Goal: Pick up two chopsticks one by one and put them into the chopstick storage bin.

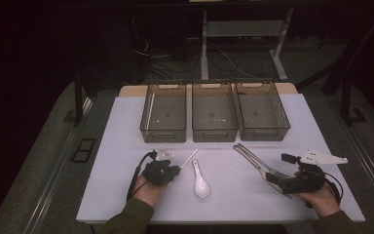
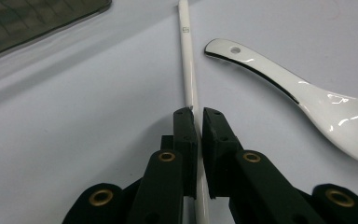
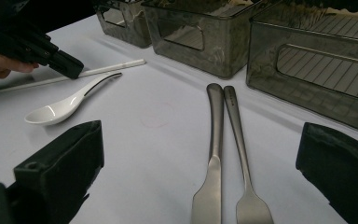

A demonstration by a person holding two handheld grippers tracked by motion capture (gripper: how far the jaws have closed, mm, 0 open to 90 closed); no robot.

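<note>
While right gripper [image 3: 200, 177] gapes over knife [image 3: 213, 154] and fork [image 3: 240, 149], left gripper [image 2: 199, 114] pinches chopstick [image 2: 187, 56]; spoon [image 2: 303, 93] just right.

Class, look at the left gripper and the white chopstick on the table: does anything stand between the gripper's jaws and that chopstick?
Nothing visible does: the left gripper already has the white chopstick between its jaws. The white spoon lies beside it, apart.

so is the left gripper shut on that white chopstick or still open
Shut on it: in the left gripper view the left gripper has both black jaws pressed against the white chopstick, which runs between them, lying on the table.
</note>
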